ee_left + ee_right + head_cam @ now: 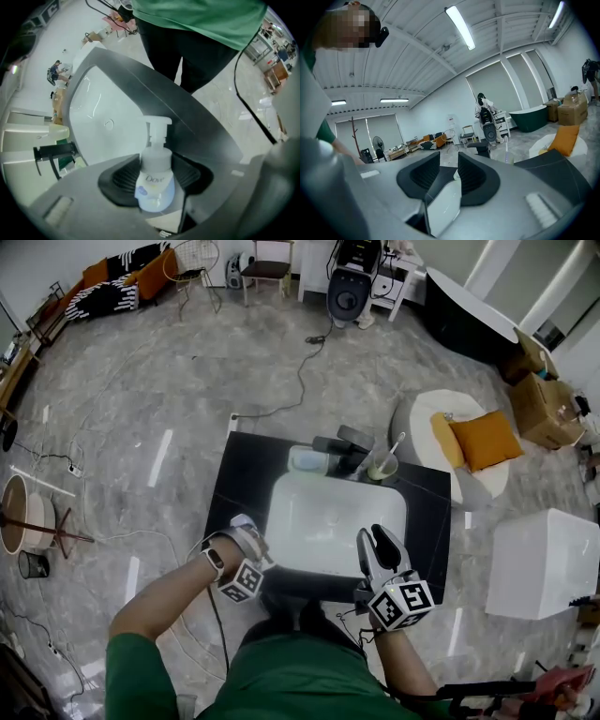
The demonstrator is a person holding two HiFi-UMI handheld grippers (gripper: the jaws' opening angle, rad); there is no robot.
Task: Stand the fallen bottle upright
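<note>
A white Dove pump bottle [154, 183] sits between the black pads of my left gripper [154, 164], which press on both sides of its body. Its pump head points toward the white sink basin [93, 103]. In the head view the bottle [245, 521] shows as a small pale shape just past my left gripper [248, 538], at the basin's left rim on the black counter [244, 474]. I cannot tell whether it stands or leans. My right gripper [378, 538] hovers at the basin's near right corner. In its own view the right gripper [449, 166] has its pads slightly apart and empty.
Behind the basin [328, 521] stand a black faucet [342, 442], a pale container [309, 460] and a cup with a toothbrush [382, 465]. A round white seat with an orange cushion [487, 442] and a white box [544, 563] stand to the right.
</note>
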